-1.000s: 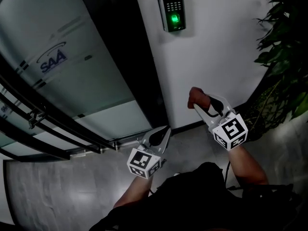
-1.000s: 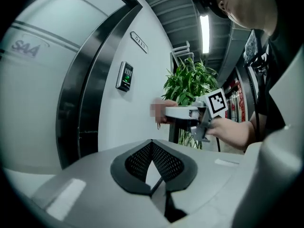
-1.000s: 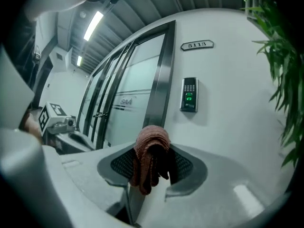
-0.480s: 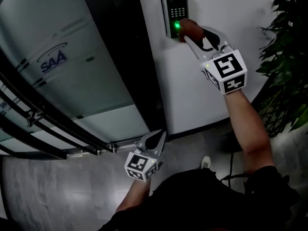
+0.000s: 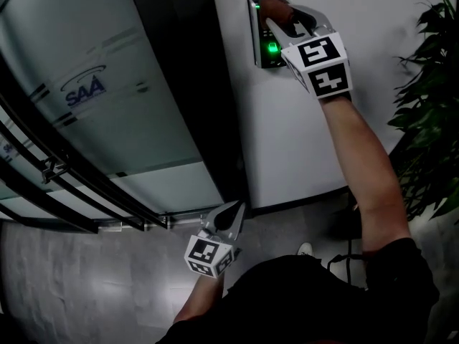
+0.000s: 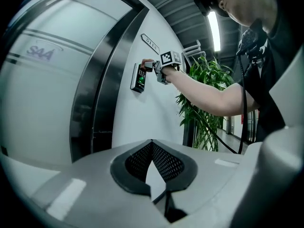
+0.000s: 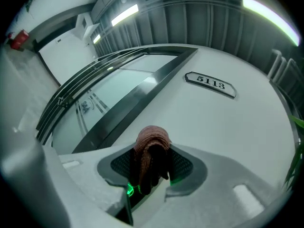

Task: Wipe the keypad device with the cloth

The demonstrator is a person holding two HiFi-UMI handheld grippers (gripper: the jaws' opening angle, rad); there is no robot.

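Observation:
The keypad device hangs on the white wall, its fingerprint window glowing green. My right gripper is shut on a folded reddish-brown cloth that presses against the device's upper part. In the right gripper view the cloth bulges from between the jaws and hides the keypad, with green light below it. The left gripper view shows the keypad device and the right gripper from afar. My left gripper hangs low near the floor, jaws closed with nothing in them.
A frosted glass door with a dark frame stands left of the keypad. A leafy plant fills the right edge. A room-number plate sits higher on the wall. Grey tiled floor lies below.
My right gripper rose with the cloth from waist height to the keypad, first reaching the green sensor, now over the upper keys. The left gripper stayed low.

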